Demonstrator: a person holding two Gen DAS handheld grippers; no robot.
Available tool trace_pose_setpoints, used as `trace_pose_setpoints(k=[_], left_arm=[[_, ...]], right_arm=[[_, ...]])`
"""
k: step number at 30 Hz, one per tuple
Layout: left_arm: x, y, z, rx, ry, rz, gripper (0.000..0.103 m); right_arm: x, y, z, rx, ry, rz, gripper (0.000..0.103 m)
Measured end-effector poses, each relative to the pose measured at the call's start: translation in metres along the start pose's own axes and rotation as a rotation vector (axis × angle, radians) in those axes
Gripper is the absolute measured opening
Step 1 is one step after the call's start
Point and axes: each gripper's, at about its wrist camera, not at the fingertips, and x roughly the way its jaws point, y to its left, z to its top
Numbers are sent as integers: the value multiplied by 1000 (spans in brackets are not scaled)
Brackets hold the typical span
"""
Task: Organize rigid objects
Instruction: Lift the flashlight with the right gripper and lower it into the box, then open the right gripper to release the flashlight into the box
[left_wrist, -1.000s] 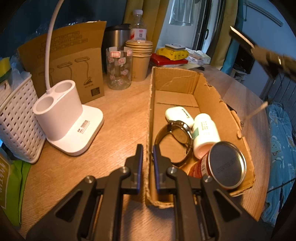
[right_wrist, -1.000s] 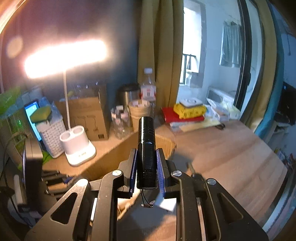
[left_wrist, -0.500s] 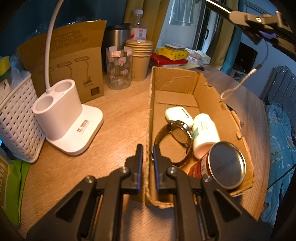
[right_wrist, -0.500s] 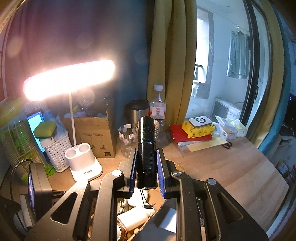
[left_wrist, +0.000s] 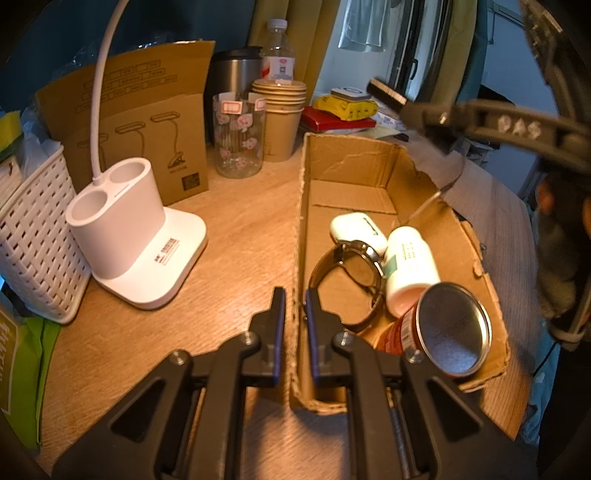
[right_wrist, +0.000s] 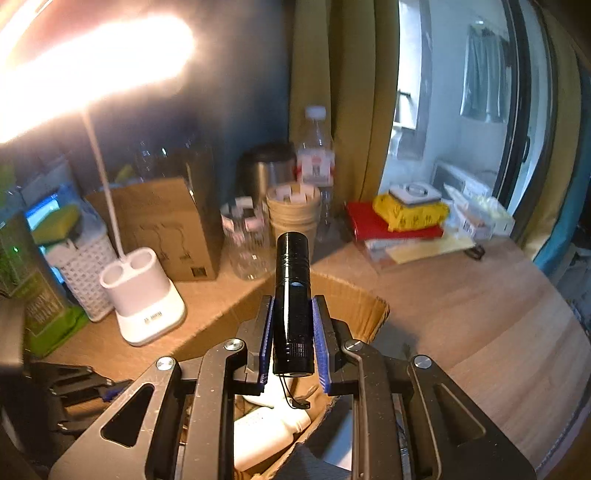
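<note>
Left wrist view: white basket (left_wrist: 33, 236), then lamp base (left_wrist: 136, 243) with two empty wells. Left gripper (left_wrist: 294, 306) clenched on cardboard box (left_wrist: 301, 229) wall. Box holds white case (left_wrist: 356, 230), watch (left_wrist: 354, 273), white bottle (left_wrist: 408, 266), tin (left_wrist: 448, 328). Right gripper (right_wrist: 293, 325) grasps black flashlight (right_wrist: 293, 295) above box.

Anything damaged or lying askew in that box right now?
The cardboard box has ragged, torn rims along its right wall. Inside, the tin and white bottle lie on their sides, piled against the watch.

The cardboard box (left_wrist: 347, 173) is bare at its far end; its near end is crowded by a watch (left_wrist: 351, 273), bottle (left_wrist: 410, 266) and can (left_wrist: 450, 328).
</note>
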Motion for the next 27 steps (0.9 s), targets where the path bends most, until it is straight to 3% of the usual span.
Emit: trace_pose_setpoints(k=[13,27], left_arm=[[0,0,0,1,1,-3,11],[0,-6,-3,5,-1,-2,11]], right_arm=[[54,-7,-28,-4,146,-35,22],[65,4,-30,-112,212,-125,22]])
